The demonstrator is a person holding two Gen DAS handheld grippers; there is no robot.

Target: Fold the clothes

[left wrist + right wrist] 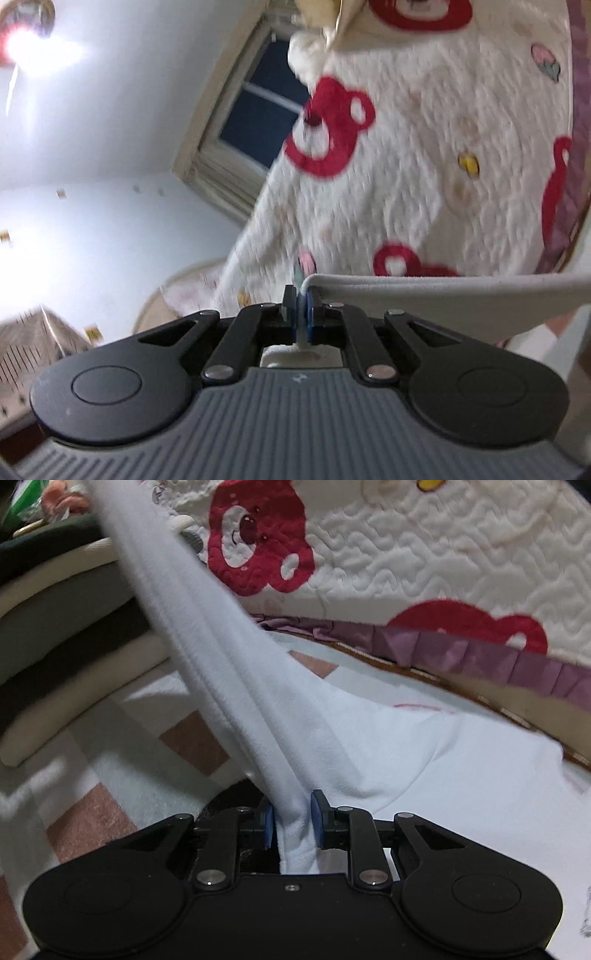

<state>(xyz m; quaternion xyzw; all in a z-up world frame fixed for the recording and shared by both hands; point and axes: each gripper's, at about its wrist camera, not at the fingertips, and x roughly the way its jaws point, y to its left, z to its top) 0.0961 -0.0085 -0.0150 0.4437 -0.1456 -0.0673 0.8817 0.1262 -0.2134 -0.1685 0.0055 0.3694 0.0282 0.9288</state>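
Observation:
A white fleece garment (229, 657) is stretched taut from the upper left down into my right gripper (292, 823), with the rest spread over the surface to the right. A bunched fold fills the gap between the blue pads (317, 819), which press on it. In the left wrist view, which is tilted upward, my left gripper (299, 310) is shut on a thin edge of the same white garment (443, 299). From there a band of it runs off to the right.
A cream quilted bedspread with red bear prints (424, 166) (424, 546) has a purple ruffle (498, 661) along its edge. Stacked dark and cream items (55, 627) sit at the left over a pink-and-white checked mat (92, 823). A dark window (258, 114) and a bright ceiling lamp (26, 44) show.

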